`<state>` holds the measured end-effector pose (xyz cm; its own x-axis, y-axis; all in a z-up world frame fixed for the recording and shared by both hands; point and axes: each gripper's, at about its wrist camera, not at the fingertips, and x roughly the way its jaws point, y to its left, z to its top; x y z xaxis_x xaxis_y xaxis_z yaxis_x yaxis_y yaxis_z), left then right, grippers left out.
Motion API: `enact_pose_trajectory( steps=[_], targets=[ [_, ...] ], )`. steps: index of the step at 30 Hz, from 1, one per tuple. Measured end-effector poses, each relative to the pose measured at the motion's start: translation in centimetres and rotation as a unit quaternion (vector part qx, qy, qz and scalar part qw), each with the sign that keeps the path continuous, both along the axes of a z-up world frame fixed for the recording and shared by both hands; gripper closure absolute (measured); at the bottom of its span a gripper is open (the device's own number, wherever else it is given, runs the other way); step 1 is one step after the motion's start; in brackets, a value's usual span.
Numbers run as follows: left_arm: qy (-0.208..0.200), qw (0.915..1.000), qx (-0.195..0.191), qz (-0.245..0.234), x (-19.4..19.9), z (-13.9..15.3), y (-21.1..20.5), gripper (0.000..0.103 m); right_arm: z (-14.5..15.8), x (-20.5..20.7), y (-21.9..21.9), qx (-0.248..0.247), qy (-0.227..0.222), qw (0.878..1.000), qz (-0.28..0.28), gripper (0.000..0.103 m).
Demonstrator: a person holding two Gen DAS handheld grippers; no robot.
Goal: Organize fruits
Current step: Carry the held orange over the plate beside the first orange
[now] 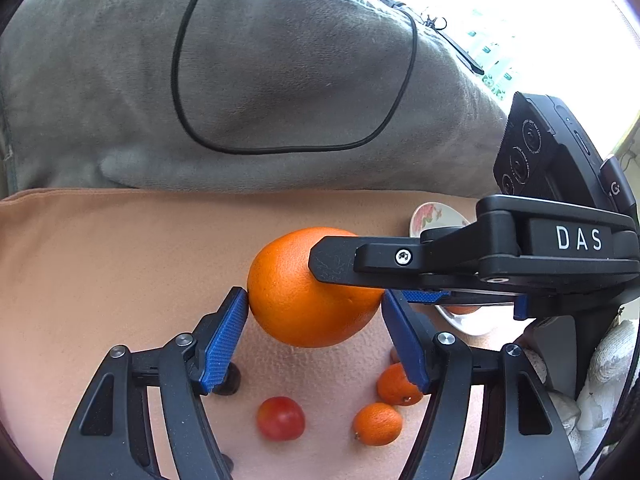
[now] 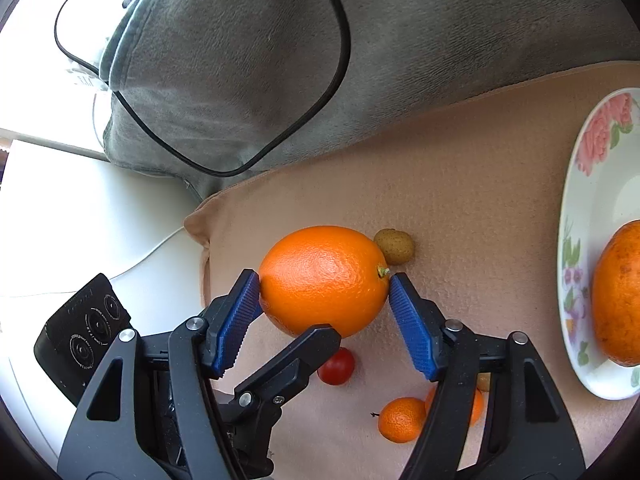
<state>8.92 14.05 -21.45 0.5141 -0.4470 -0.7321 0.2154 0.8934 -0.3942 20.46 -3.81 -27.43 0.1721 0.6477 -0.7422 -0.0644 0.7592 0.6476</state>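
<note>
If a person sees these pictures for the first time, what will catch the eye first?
First the large orange, raised above the peach cloth with both grippers around it: the right gripper at its two ends, the left gripper at its sides. Next the floral plate at the right edge, which holds another orange fruit.

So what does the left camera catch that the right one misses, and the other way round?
Only the left view shows the right gripper from the side, with its DAS label.

Only the right view shows the small brown fruit behind the orange, and the big fruit on the plate clearly.

Both show the orange held between both grippers, the tomato, two mandarins, the grey cushion and its black cable.
</note>
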Motion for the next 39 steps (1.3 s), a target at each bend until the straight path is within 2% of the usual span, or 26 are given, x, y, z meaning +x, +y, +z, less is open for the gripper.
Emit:
enact_pose_trajectory(
  steps=[14,26,39],
  targets=[
    [-0.017,0.9992,-0.001,-0.037,1.8,2.0,-5.0,0.034,2.9,0.2,-6.9,0.001,-0.017,0.999,-0.042,0.033],
    [-0.024,0.9967,-0.008,-0.078,4.3,4.1,-11.3,0.034,4.8,0.2,-14.3,-0.004,-0.029,0.996,-0.086,0.033],
    [-0.017,0.9934,-0.009,-0.113,6.0,3.9,-19.1,0.034,5.0,0.4,-22.4,-0.006,-0.025,0.992,-0.122,0.033]
  ],
)
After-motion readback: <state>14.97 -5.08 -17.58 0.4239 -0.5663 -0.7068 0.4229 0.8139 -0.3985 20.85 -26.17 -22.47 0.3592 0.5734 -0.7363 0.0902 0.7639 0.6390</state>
